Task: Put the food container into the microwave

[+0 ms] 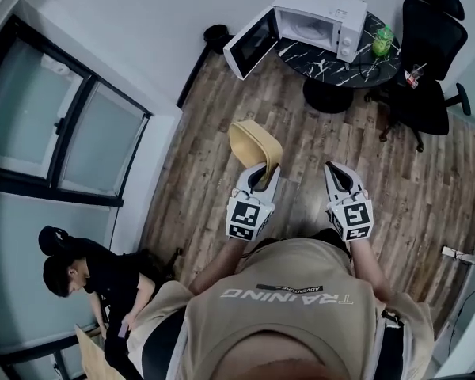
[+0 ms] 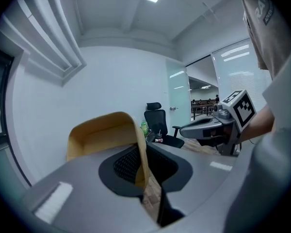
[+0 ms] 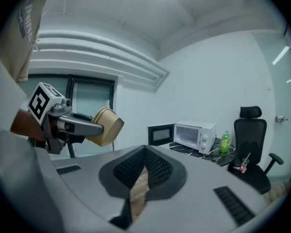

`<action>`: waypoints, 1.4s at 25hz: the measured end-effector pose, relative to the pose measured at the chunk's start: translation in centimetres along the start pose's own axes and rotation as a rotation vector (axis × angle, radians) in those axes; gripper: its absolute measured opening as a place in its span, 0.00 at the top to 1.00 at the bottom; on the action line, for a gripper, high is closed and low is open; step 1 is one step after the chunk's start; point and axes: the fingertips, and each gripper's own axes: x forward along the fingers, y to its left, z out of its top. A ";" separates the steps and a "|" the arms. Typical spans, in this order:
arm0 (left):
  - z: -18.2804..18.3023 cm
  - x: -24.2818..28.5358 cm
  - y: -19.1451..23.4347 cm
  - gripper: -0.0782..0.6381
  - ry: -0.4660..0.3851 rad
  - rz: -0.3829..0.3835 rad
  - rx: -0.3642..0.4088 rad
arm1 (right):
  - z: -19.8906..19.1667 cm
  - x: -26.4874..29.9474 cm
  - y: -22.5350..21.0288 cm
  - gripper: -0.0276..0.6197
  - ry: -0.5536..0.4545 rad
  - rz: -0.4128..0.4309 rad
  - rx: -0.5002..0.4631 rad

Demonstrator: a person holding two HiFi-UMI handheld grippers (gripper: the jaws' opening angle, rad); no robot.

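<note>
Holding the food container [image 1: 250,142] by its wall, your left gripper [image 1: 261,174] has its jaws clenched on it, well short of the microwave [image 1: 321,14]. The microwave's door [image 1: 249,44] stands open, ready to receive it. Your right gripper [image 1: 337,170], jaws closed on nothing, looks free for that door.

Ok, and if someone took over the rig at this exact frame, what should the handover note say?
Left gripper: shut on the wall of the yellow container, held in the air.
Right gripper: jaws together, empty.
Microwave sits on the round black table ahead, its door open.
Done: container picked up, door open.
Left: carry the container over, set it inside, release.
</note>
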 end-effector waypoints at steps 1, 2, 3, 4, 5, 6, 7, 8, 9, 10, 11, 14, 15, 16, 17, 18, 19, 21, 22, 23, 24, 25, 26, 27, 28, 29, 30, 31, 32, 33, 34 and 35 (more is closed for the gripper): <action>-0.7 0.5 0.2 0.83 0.006 -0.005 -0.006 | -0.6 0.3 -0.2 0.94 0.008 -0.013 -0.005; -1.4 1.0 0.3 0.83 0.018 -0.008 -0.014 | -1.3 0.4 -0.5 0.94 0.018 -0.022 0.000; -2.1 1.7 0.3 0.83 0.032 -0.009 -0.026 | -2.2 0.4 -0.9 0.94 0.031 -0.026 0.012; -2.5 2.4 0.2 0.83 0.043 -0.007 -0.039 | -3.0 0.4 -1.5 0.94 0.048 -0.026 0.028; -2.5 3.1 0.0 0.83 0.048 -0.005 -0.050 | -3.9 0.3 -2.2 0.94 0.069 -0.021 0.044; -2.2 3.9 -0.2 0.83 0.048 0.000 -0.054 | -4.6 0.3 -3.1 0.94 0.091 -0.013 0.056; -1.7 4.8 -0.2 0.83 0.044 0.007 -0.049 | -5.1 0.5 -4.1 0.94 0.108 -0.005 0.062; -1.3 5.7 -0.1 0.83 0.040 0.017 -0.037 | -5.5 0.8 -5.3 0.94 0.117 0.003 0.063; -1.1 6.8 0.0 0.83 0.040 0.029 -0.023 | -5.6 1.3 -6.6 0.94 0.115 0.013 0.060; -1.1 8.0 0.0 0.83 0.047 0.039 -0.014 | -5.6 1.9 -7.9 0.94 0.108 0.026 0.058; -1.1 9.1 0.0 0.83 0.057 0.048 -0.014 | -5.3 2.5 -9.2 0.94 0.098 0.041 0.054; 0.1 12.3 -0.2 0.83 0.067 0.069 -0.028 | -3.7 4.3 -12.5 0.94 0.064 0.074 0.024; 0.7 13.6 0.0 0.83 0.066 0.077 -0.027 | -3.2 4.9 -13.7 0.94 0.050 0.077 0.013; 1.1 14.8 0.1 0.83 0.067 0.087 -0.026 | -2.7 5.7 -14.8 0.94 0.035 0.080 0.006; 1.5 16.0 0.3 0.83 0.070 0.097 -0.026 | -2.3 6.4 -15.7 0.94 0.022 0.085 0.003; 1.7 17.1 0.5 0.83 0.074 0.106 -0.025 | -2.1 7.1 -16.5 0.94 0.013 0.094 0.006; 1.9 18.0 0.7 0.83 0.079 0.114 -0.022 | -1.9 7.8 -17.1 0.94 0.008 0.105 0.010; 2.1 19.8 1.0 0.83 0.091 0.125 -0.013 | -1.9 9.3 -18.3 0.94 0.002 0.127 0.018; 2.2 20.5 1.1 0.83 0.094 0.125 -0.014 | -1.9 10.0 -18.8 0.94 0.001 0.139 0.023; 2.3 21.1 1.1 0.83 0.098 0.125 -0.018 | -2.1 10.6 -19.1 0.94 0.002 0.150 0.029; 2.3 21.4 1.2 0.83 0.106 0.124 -0.020 | -2.3 11.0 -19.3 0.94 0.007 0.159 0.037; 2.3 21.7 1.3 0.83 0.116 0.123 -0.016 | -2.5 11.4 -19.5 0.94 0.014 0.165 0.044; 2.4 22.0 1.5 0.83 0.122 0.123 -0.012 | -2.7 11.8 -19.7 0.94 0.020 0.167 0.051; 2.5 22.3 1.9 0.83 0.125 0.123 -0.011 | -2.8 12.3 -20.0 0.94 0.023 0.167 0.061; 2.5 22.6 2.4 0.83 0.126 0.121 -0.011 | -2.8 12.7 -20.2 0.94 0.022 0.166 0.072; 2.3 22.9 2.9 0.83 0.127 0.116 -0.013 | -2.9 13.1 -20.3 0.94 0.019 0.167 0.085; 2.1 23.2 3.4 0.83 0.128 0.108 -0.016 | -2.8 13.6 -20.4 0.94 0.017 0.170 0.097; 1.8 23.5 4.0 0.83 0.129 0.100 -0.021 | -2.7 14.1 -20.4 0.94 0.016 0.170 0.102; 1.6 23.8 4.6 0.83 0.125 0.089 -0.030 | -2.5 14.6 -20.4 0.94 0.014 0.163 0.093; 1.6 24.2 5.2 0.83 0.115 0.077 -0.038 | -2.2 15.2 -20.4 0.94 0.013 0.151 0.072; 1.6 24.4 5.7 0.83 0.104 0.063 -0.042 | -1.7 15.6 -20.3 0.94 0.012 0.136 0.045; 1.7 24.6 6.1 0.83 0.094 0.049 -0.039 | -1.2 16.0 -20.1 0.94 0.012 0.120 0.023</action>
